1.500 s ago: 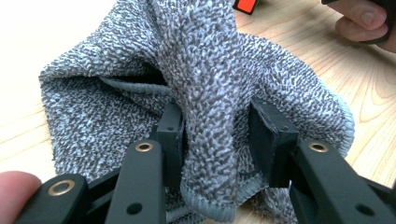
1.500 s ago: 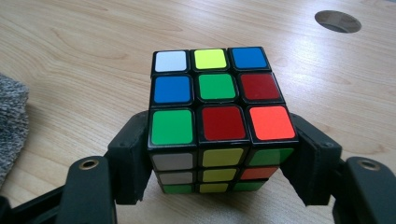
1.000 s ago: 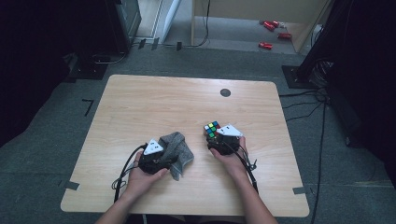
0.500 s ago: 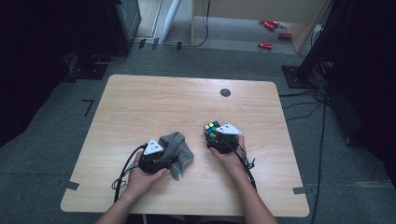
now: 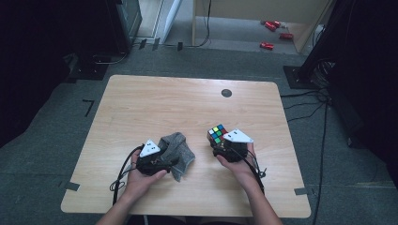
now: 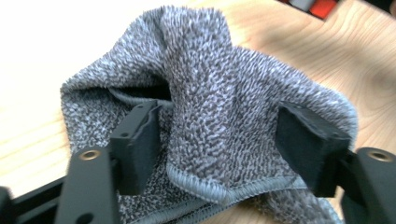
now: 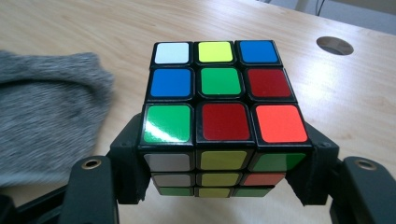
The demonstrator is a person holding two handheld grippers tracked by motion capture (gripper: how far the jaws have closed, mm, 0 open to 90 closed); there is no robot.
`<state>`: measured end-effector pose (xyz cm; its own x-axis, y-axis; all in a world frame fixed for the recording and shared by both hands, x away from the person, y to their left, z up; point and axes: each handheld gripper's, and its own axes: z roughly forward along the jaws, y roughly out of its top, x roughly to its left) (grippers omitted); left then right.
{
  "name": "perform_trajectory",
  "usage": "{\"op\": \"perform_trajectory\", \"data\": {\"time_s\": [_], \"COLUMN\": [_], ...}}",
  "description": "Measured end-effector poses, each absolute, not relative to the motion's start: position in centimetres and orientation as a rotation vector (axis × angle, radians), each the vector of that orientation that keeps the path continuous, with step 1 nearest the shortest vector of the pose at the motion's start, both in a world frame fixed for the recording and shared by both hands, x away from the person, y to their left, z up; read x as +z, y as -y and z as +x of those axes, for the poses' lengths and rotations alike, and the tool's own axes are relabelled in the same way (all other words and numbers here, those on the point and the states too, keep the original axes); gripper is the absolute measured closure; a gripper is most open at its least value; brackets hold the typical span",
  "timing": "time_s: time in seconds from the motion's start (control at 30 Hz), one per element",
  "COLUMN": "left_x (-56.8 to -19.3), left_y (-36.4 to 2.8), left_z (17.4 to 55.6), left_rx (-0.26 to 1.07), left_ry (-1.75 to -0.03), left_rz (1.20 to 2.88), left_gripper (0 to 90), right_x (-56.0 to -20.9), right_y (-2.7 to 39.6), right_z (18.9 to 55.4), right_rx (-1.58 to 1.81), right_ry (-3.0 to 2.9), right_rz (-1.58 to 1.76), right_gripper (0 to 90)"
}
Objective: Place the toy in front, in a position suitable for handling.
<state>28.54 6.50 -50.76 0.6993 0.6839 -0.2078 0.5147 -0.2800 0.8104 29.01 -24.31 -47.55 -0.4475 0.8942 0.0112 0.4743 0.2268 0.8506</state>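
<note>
On the table (image 5: 155, 101), the cloth (image 5: 177, 149) lies at about seven o'clock from the centre and the cube (image 5: 216, 134) at about five o'clock, the two near each other but apart, with the cube at three o'clock of the cloth. The left gripper (image 5: 162, 161) sits at the cloth's seven o'clock edge with a fold of cloth between its jaws, and the right gripper (image 5: 224, 149) sits at the cube's five o'clock side with the cube between its jaws. A round hole (image 5: 226, 93) lies in the tabletop at twelve o'clock of the cube, near the far edge.
</note>
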Motion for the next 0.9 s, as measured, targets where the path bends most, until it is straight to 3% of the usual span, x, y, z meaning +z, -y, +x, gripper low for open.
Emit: {"op": "perform_trajectory", "data": {"time_s": [0.2, 0.4, 0.53, 0.8, 0.9], "left_x": [-49.8, -49.2, -50.4, -51.2, -51.4], "left_y": [-6.7, -6.7, -5.6, -4.4, -4.4], "left_z": [28.9, 30.1, 30.2, 30.8, 30.8], "left_rx": [0.261, 0.189, 0.236, 0.251, 0.231], "left_ry": [-0.958, -1.072, -1.080, -1.098, -1.087], "left_rz": [1.926, 1.839, 1.923, 2.031, 2.036], "left_gripper": [20.3, 20.5, 15.8, 15.8, 22.8], "right_x": [-47.4, -48.3, -48.5, -48.5, -48.8], "right_y": [25.2, 25.8, 26.0, 25.4, 25.3], "right_z": [26.3, 23.9, 23.1, 23.3, 23.6], "right_rx": [1.140, 1.154, 1.196, 1.183, 1.173], "right_ry": [-2.045, -2.071, -2.057, -2.093, -2.102], "right_rz": [1.266, 1.322, 1.328, 1.260, 1.267], "right_gripper": [34.6, 34.6, 34.6, 34.5, 34.5]}}
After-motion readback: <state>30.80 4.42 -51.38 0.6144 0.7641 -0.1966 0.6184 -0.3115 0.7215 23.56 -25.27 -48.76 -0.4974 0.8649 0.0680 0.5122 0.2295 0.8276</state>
